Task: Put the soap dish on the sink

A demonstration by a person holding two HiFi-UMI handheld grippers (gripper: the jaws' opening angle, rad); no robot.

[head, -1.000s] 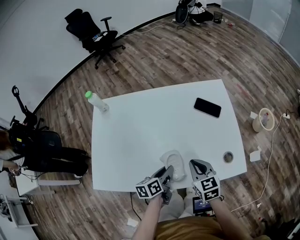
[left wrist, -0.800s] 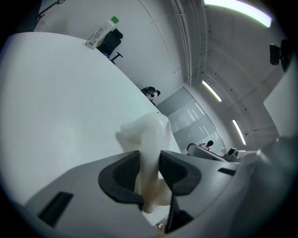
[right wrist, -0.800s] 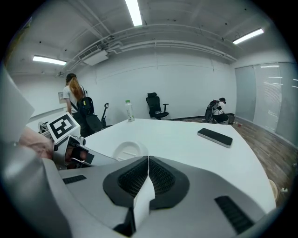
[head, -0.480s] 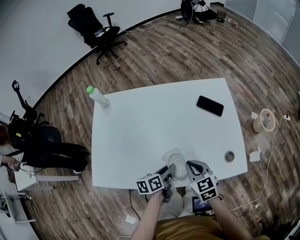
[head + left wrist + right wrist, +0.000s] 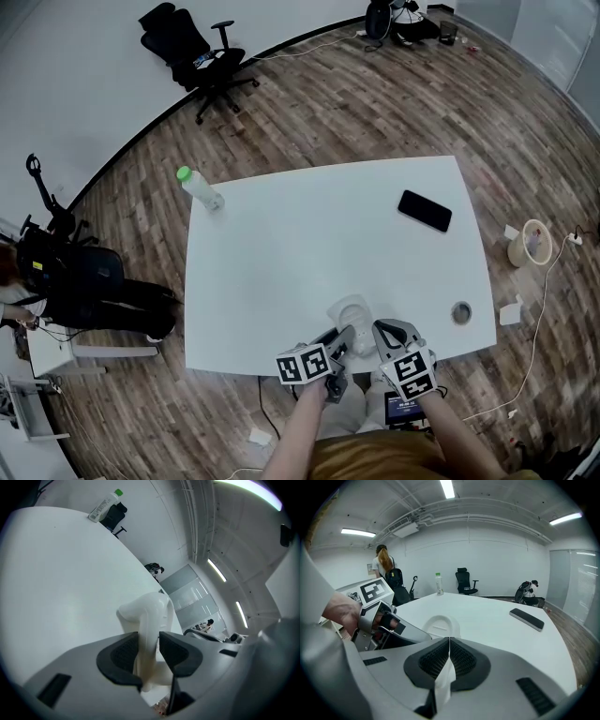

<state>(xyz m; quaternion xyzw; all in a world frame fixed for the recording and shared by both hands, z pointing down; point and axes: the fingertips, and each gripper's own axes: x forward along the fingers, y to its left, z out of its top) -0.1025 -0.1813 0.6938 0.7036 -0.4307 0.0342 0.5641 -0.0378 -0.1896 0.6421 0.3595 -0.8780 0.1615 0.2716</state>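
Pinching: L soap dish [image 5: 145, 609]; R sheet [image 5: 443, 681]

The head view looked steeply down on the white table [image 5: 309, 234]; both gripper views skimmed that tabletop closely from its near edge.

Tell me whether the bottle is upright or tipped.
Upright: the bottle stands on its base, green cap on top.
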